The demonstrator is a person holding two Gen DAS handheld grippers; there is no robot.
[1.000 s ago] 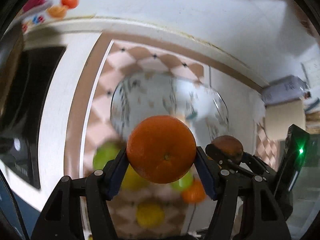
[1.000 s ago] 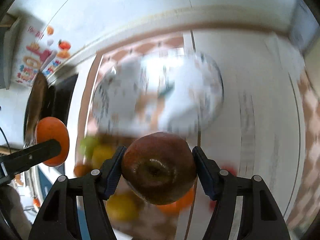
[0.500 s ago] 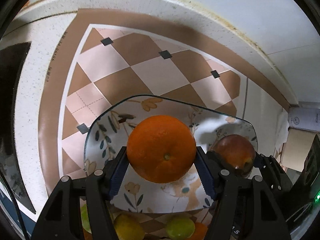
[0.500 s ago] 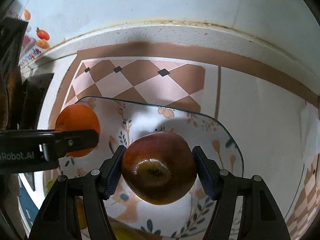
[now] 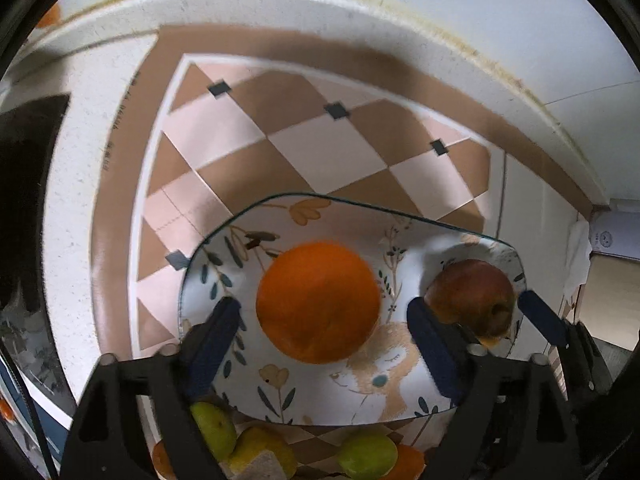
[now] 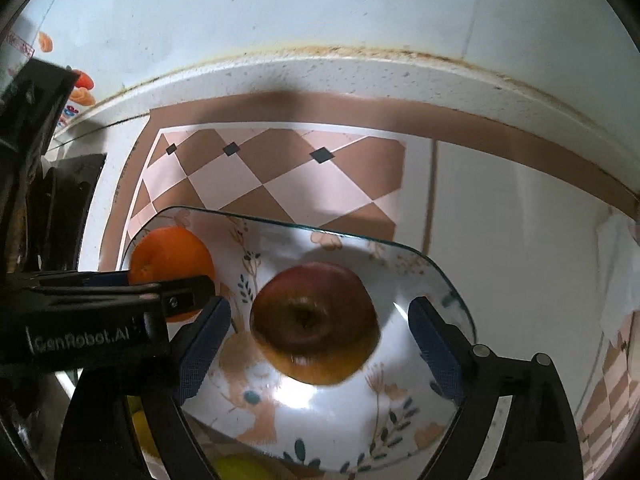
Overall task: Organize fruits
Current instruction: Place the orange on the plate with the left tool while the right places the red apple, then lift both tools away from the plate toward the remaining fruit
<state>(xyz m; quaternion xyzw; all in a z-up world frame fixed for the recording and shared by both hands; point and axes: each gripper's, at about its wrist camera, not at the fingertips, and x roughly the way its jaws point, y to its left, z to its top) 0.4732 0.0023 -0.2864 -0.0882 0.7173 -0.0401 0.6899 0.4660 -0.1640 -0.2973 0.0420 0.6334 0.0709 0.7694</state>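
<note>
Both fisheye views evenly lit, slightly dim, cool cast. Strong barrel distortion, black vignette at corners. White glare patch on glass plate (image 6: 304,396) in right view. Apple (image 6: 316,322) motion-blurred at lower edge; orange (image 5: 318,302) slightly soft. Soft shadows on table (image 5: 68,208) near wall.

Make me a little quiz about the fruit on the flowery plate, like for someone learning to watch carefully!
1. True or false: the left gripper is squeezing the orange.
2. Which fruit sits between the right gripper's fingers? A) a lemon B) the red apple C) a banana
3. Fill in: both fruits are on the glass ____.

Key
1. False. Its jaws are opening, with gaps on both sides of the orange.
2. B. Those jaws are opening too, pads clear of the apple.
3. plate, the one with the flower pattern, on the checked mat.
</note>
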